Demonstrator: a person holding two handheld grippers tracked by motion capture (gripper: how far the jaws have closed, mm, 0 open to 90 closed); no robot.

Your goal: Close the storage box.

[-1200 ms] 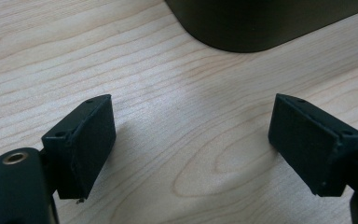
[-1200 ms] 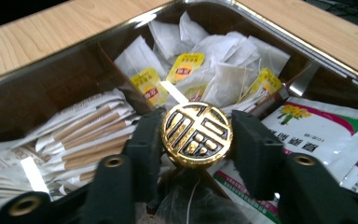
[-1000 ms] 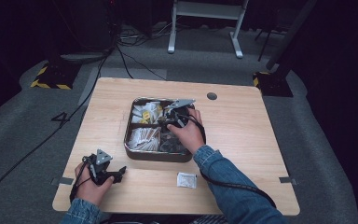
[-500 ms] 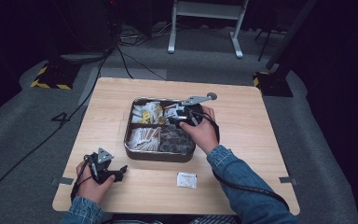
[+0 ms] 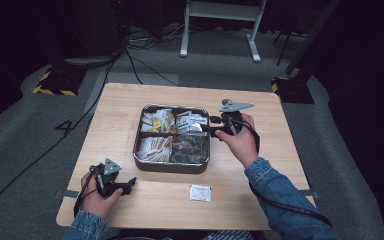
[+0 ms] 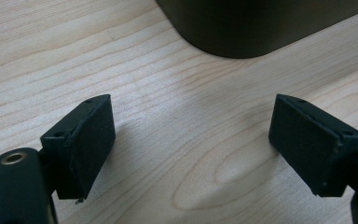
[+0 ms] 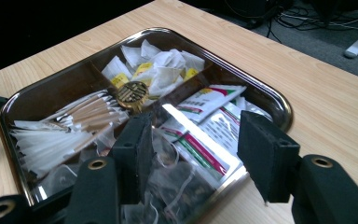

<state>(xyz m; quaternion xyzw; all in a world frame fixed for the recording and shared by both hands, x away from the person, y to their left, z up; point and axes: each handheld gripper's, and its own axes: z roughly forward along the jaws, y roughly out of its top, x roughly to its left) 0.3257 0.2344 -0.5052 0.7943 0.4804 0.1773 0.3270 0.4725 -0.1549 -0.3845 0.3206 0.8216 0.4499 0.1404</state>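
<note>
A metal tray (image 5: 145,162) with four compartments stands mid-table. It holds white tea bags (image 7: 158,63), printed sachets (image 7: 205,121), paper sticks (image 7: 60,135) and clear-wrapped dark packets (image 7: 177,186). My right gripper (image 5: 211,125) hovers at the tray's right rim and points left over it. Its jaws have just been opening, and in the right gripper view (image 7: 196,135) nothing is between them. My left gripper (image 5: 129,184) rests on the table at the front left, short of the tray's corner (image 6: 261,23). It (image 6: 191,126) stands open over bare wood.
A small white packet (image 5: 200,192) lies on the table in front of the tray. A brass knob (image 7: 132,93) sits where the tray's dividers meet. Cables and a white stand's feet (image 5: 220,30) are on the floor beyond the table's far edge.
My right hand has moved from above the tray's right compartments to the right and up, to its right rim, with the jaws wider apart. The left hand has kept still.
</note>
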